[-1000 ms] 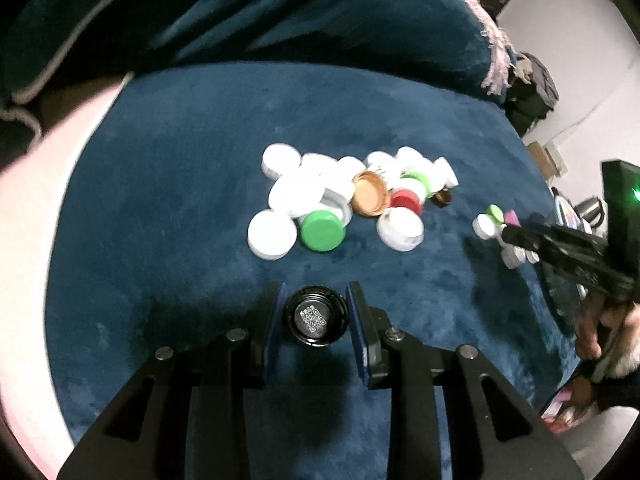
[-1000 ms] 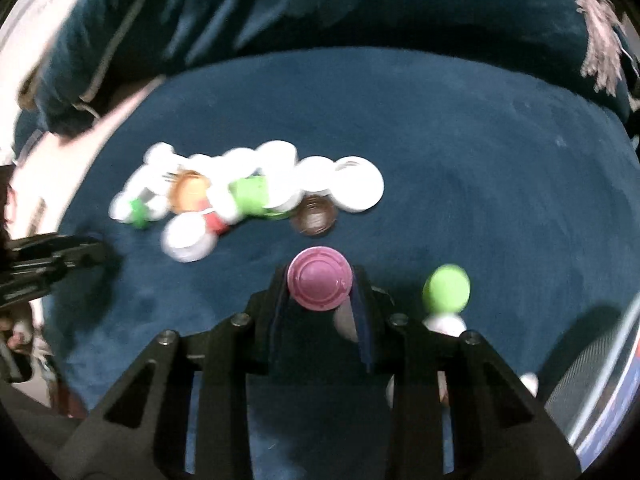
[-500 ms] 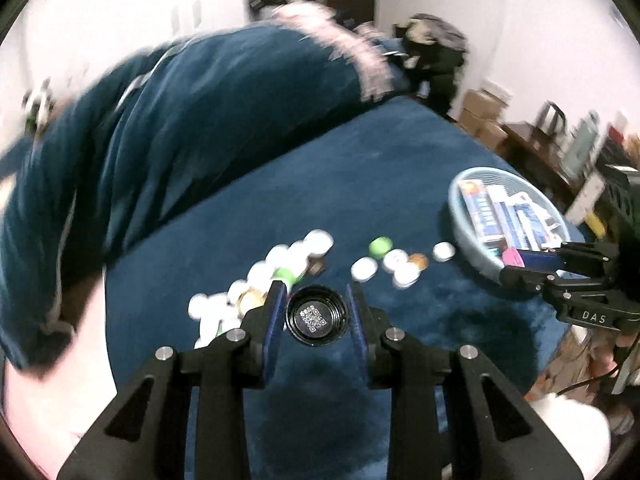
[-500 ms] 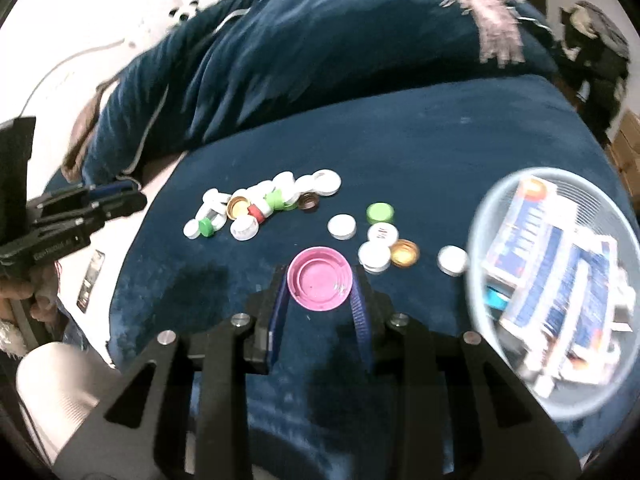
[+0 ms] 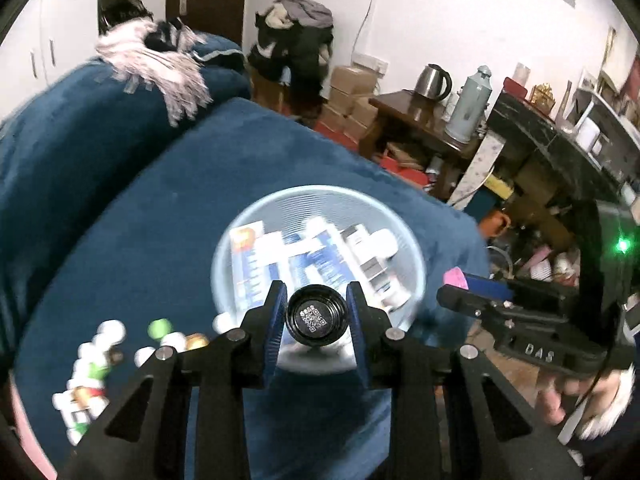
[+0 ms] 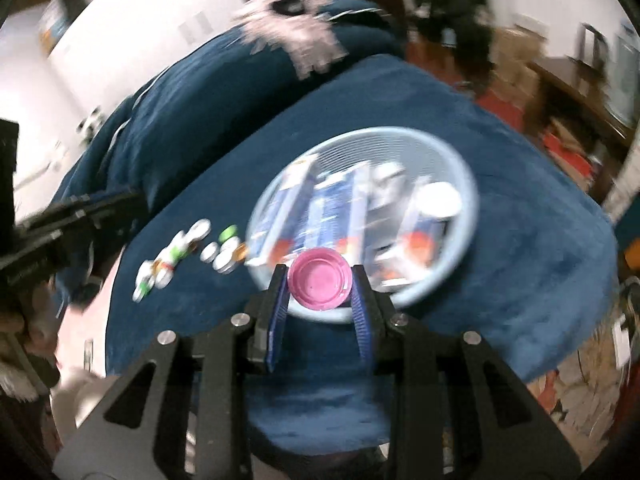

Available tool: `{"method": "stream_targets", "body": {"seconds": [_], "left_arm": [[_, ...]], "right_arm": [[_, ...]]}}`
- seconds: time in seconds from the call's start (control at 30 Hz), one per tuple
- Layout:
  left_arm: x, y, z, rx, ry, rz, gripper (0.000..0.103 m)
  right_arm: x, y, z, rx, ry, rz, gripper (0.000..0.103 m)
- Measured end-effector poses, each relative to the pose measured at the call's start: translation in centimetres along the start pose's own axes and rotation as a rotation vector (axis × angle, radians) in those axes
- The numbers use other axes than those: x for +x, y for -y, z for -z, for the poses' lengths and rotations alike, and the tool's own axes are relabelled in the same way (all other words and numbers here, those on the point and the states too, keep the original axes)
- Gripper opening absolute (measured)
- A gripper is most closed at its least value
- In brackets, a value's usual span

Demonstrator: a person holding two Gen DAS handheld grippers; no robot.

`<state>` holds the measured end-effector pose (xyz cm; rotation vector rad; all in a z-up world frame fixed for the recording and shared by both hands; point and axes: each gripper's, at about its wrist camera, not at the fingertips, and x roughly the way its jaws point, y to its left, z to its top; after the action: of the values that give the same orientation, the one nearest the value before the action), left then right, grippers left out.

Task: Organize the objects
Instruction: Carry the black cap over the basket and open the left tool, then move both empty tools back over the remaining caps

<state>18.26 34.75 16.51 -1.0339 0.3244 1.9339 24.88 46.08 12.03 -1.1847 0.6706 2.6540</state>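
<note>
The left gripper (image 5: 317,317) clamps a black cap (image 5: 317,317) by its rim above the basket (image 5: 236,236)'s near edge. The right gripper (image 6: 320,286) likewise pinches a pink cap (image 6: 320,285) there. Both caps are probably light, rigid and slippery; grip across the rim.

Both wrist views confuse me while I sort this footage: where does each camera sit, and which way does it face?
Left wrist: on the left tool, facing down along its fingers at the basket; it grips a black cap; the right tool shows.
Right wrist: on the right tool, facing down at the basket; it grips a pink cap; the left tool shows.
Shared: basket, blue blanket, loose caps.
</note>
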Motion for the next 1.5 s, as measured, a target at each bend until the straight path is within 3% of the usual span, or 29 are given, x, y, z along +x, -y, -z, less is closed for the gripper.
{"method": "stream_targets", "body": {"seconds": [0.3,0.43,0.47,0.5,0.57,0.6,0.73,0.9,0.97,1.03,1.1,1.3,1.5], "left_arm": [[6.1,0.6,-5.0,-0.109,-0.017,0.065,0.031],[8.4,-0.2,-6.4,-0.134,-0.030,0.045,0.031],[9.1,-0.3,-6.7,-0.140,-0.037,0.031,0.042],[9.9,-0.6,-7.0,-0.150,-0.049,0.017,0.062],[11.2,-1.2,-7.4,-0.165,-0.058,-0.003,0.089],[11.7,-1.5,-7.5,-0.175,-0.057,-0.007,0.094],[12.4,-2.9,-7.4,-0.190,-0.090,-0.007,0.099],[9.1,-4.7,-5.7,-0.172,-0.028,-0.085,0.102],[7.2,-5.7,-4.6,-0.164,-0.002,-0.137,0.102],[4.9,-6.7,-3.0,-0.163,0.017,-0.197,0.102],[2.3,-7.8,-1.0,-0.173,0.031,-0.260,0.102],[-5.9,-12.2,6.5,-0.299,0.053,-0.372,0.102],[-13.0,-16.4,15.3,-0.493,0.064,-0.473,0.102]], "right_arm": [[2.8,2.5,-4.8,0.112,0.010,0.048,0.031],[5.0,3.5,-5.3,0.151,-0.030,0.013,0.033],[5.5,3.7,-5.1,0.162,-0.052,0.011,0.033],[5.8,3.8,-5.0,0.173,-0.065,0.020,0.033],[5.3,4.3,-4.7,0.187,-0.039,0.043,0.039],[4.9,4.4,-4.5,0.186,-0.020,0.061,0.045],[3.7,4.7,-4.3,0.162,0.026,0.079,0.051],[3.1,3.9,-4.3,0.116,0.062,0.114,0.053],[3.0,2.9,-4.1,0.079,0.072,0.127,0.063],[2.9,1.7,-3.9,0.049,0.086,0.123,0.086],[2.8,0.6,-3.5,0.029,0.085,0.113,0.098],[3.0,-2.8,-2.8,0.005,0.028,0.035,0.103],[2.4,-8.7,-0.8,-0.112,0.008,-0.047,0.103]]}}
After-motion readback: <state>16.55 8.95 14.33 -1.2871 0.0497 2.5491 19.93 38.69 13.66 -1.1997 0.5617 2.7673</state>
